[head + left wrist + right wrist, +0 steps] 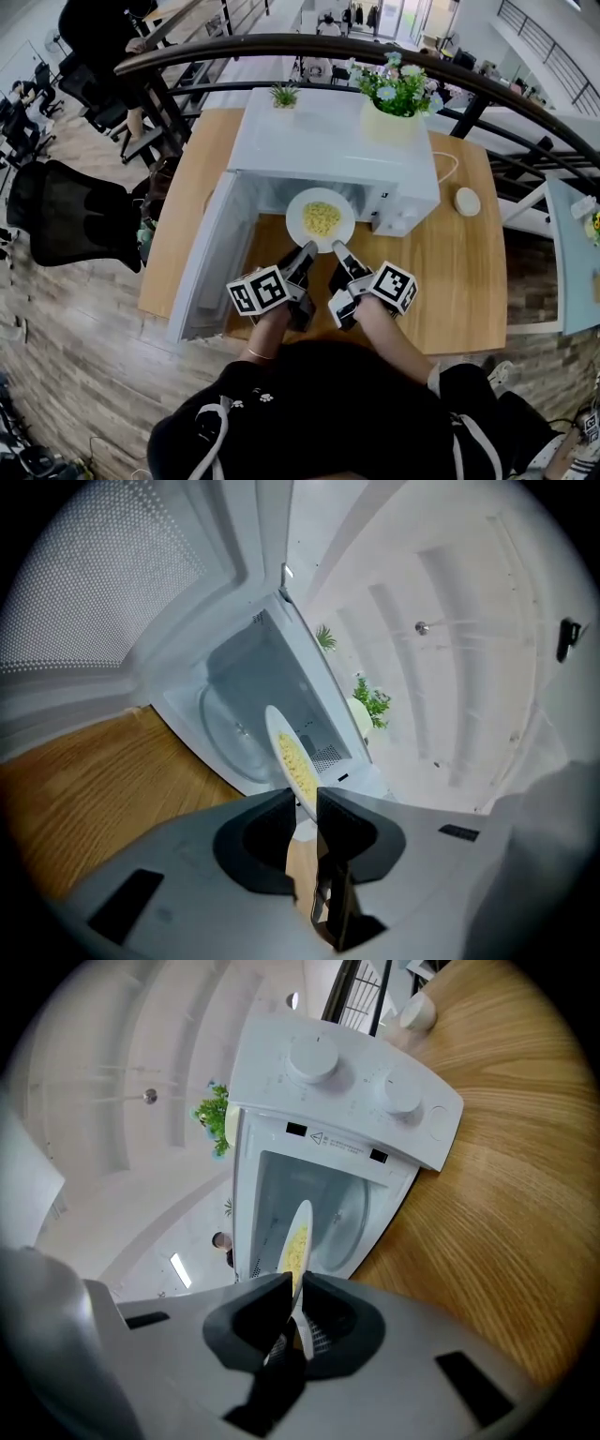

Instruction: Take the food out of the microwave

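A white plate (320, 219) with yellow food (322, 217) hangs in the air just in front of the open white microwave (328, 141). My left gripper (306, 250) is shut on the plate's near left rim, and my right gripper (339, 249) is shut on its near right rim. In the left gripper view the plate (292, 761) stands edge-on between the dark pads of the gripper (302, 803), with the microwave cavity (246, 714) behind. The right gripper view shows the plate (297, 1246) pinched likewise by the right gripper (296, 1297).
The microwave door (211, 258) swings open to the left over the wooden table (441, 272). A pot of flowers (394, 103) and a small plant (284, 94) stand on top of the microwave. A round white object (467, 201) lies on the table at right. A black railing (309, 47) runs behind.
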Tool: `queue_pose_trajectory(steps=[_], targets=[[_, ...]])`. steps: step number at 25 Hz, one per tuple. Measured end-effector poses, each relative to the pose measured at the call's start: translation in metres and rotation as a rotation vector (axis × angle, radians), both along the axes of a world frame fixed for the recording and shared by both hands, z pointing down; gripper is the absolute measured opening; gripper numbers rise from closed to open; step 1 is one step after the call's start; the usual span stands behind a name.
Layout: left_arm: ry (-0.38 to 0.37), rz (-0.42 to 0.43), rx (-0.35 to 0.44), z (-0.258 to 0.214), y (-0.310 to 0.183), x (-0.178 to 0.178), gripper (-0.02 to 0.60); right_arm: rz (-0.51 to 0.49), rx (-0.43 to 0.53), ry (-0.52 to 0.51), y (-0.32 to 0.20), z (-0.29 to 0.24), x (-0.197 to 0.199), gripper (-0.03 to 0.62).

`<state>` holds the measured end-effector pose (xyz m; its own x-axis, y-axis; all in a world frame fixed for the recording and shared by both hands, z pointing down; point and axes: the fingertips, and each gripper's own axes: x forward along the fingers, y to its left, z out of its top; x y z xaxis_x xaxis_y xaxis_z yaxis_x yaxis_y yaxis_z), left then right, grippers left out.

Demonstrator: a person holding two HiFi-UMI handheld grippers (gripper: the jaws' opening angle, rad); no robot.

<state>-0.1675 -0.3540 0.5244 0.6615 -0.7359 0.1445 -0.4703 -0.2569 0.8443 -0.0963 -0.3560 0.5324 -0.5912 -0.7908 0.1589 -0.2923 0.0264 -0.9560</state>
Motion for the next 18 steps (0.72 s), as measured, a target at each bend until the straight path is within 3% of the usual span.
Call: queue_pose_trajectory(steps=[18], targets=[[-0.015, -0.022, 0.013, -0.026, 0.029, 0.018, 0.074, -0.030, 0.007, -0.035, 0.026, -0.023, 0.019, 0.035]])
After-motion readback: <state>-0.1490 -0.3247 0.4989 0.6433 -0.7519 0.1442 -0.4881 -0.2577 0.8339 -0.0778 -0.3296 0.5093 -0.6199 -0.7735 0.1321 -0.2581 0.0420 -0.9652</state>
